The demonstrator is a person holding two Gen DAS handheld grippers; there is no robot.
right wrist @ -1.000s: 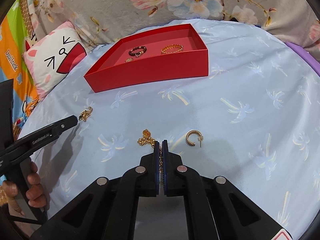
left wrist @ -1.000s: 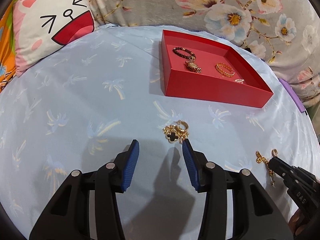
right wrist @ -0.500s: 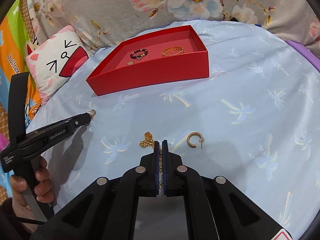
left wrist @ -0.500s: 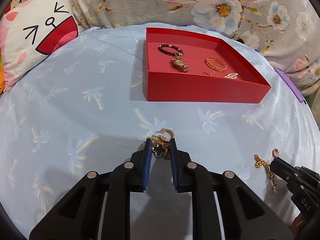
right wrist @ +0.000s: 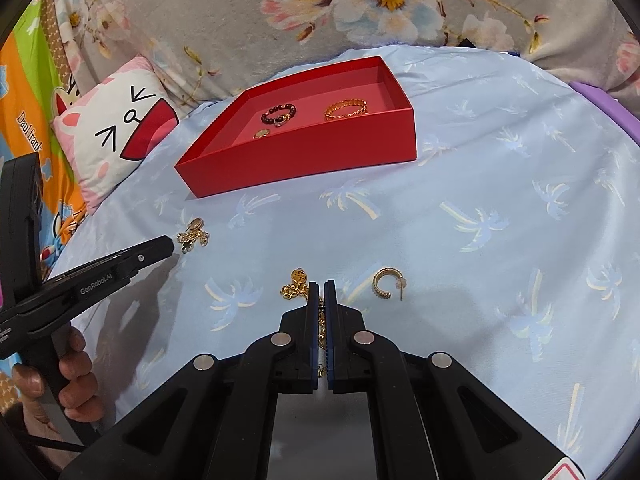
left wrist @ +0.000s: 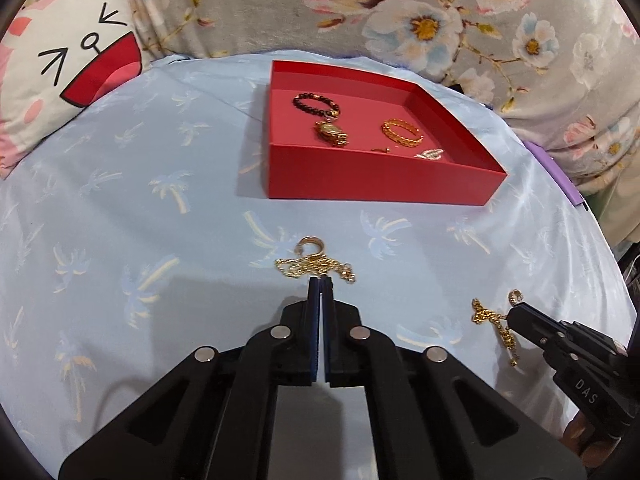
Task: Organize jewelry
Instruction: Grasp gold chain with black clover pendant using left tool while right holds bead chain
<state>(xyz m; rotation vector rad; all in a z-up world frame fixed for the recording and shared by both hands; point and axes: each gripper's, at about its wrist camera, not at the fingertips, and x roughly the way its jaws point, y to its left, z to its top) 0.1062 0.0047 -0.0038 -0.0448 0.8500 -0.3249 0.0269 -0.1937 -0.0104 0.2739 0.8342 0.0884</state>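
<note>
Your left wrist view looks forward along its fingers [left wrist: 310, 300], low and close over the blue sheet [left wrist: 140, 220], facing the red box [left wrist: 360, 184]. Your right wrist view does likewise from further right, seeing that box [right wrist: 304, 156] at an angle. Both share the box, sheet and cat pillow [left wrist: 60, 60].

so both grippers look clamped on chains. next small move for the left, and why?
Probably lift the left gripper straight up a little. Its jaws are shut on the gold clover chain, which is still bunched on the blue sheet. The red box lies just ahead, already holding a bead bracelet and a gold ring, so the chain must clear the near wall first.
</note>
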